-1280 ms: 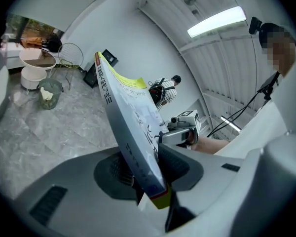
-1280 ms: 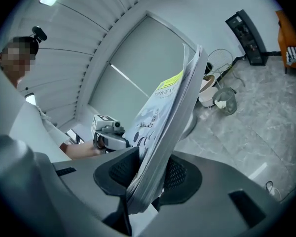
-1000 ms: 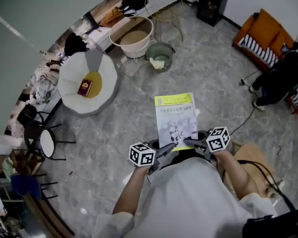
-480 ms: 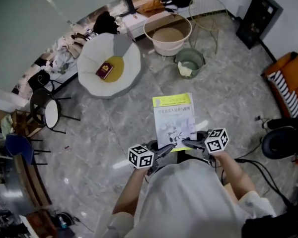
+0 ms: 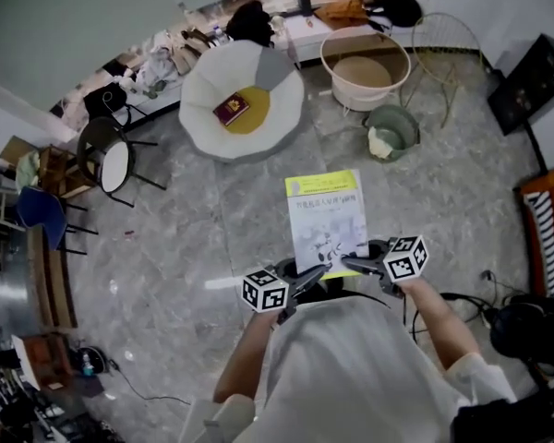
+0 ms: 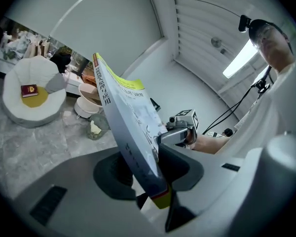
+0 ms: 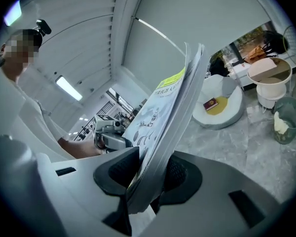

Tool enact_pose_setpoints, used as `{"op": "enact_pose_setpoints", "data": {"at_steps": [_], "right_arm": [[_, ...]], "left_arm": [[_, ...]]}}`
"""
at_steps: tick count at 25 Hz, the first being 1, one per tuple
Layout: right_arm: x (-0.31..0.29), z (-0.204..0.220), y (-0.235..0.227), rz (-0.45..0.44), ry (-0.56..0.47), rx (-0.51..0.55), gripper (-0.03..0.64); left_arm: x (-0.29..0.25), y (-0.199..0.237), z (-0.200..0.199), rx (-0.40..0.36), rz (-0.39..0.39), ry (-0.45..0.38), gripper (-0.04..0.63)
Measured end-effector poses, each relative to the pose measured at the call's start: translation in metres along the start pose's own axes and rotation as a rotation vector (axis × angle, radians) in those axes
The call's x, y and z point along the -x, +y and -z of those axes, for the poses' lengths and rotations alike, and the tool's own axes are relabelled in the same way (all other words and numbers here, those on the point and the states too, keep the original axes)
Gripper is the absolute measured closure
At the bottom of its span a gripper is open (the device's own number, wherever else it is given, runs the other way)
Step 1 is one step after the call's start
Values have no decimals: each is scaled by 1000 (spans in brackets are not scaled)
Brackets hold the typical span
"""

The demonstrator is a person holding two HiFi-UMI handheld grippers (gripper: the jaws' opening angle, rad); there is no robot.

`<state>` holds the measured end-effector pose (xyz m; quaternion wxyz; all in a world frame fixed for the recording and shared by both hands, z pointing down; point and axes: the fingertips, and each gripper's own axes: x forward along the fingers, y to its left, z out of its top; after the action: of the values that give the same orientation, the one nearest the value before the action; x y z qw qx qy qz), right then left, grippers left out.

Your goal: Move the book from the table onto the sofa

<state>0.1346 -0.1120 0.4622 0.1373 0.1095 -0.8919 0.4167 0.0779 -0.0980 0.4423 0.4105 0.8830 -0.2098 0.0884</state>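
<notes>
The grey marbled floor [image 5: 212,238] carries a round white sofa [image 5: 199,100] at its far side, with a yellow cushion [image 5: 256,113] and a small red book [image 5: 231,110] on top. To the right of the sofa stand a beige tub [image 5: 365,100], a green bucket [image 5: 408,123] just in front of it and a wire chair [image 5: 452,49]. A chair with a round white seat [image 5: 115,164] stands to the left, a black box [image 5: 526,81] and an orange couch [image 5: 545,220] to the right, and a dark cable [image 5: 462,295] trails across the tiles nearby.

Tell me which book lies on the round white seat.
The dark red book, on the seat's yellow patch. The larger yellow-topped book is clamped by the left gripper and right gripper.
</notes>
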Motion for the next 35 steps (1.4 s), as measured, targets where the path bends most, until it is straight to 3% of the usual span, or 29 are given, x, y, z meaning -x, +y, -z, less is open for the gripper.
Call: {"op": "enact_pose_setpoints", "data": {"at_steps": [7,15,35], "right_arm": [[-33,-18,7,-49,62,18,482],[-75,-49,-5,-65,87,10,482],[-206,-202,-67,-20,13,-6,482]], "left_arm": [[31,16,-9,41,-53,-53,462],[55,57,-33,66,-61,-68,462],[120,209,-169,24,0,-19,462]]}}
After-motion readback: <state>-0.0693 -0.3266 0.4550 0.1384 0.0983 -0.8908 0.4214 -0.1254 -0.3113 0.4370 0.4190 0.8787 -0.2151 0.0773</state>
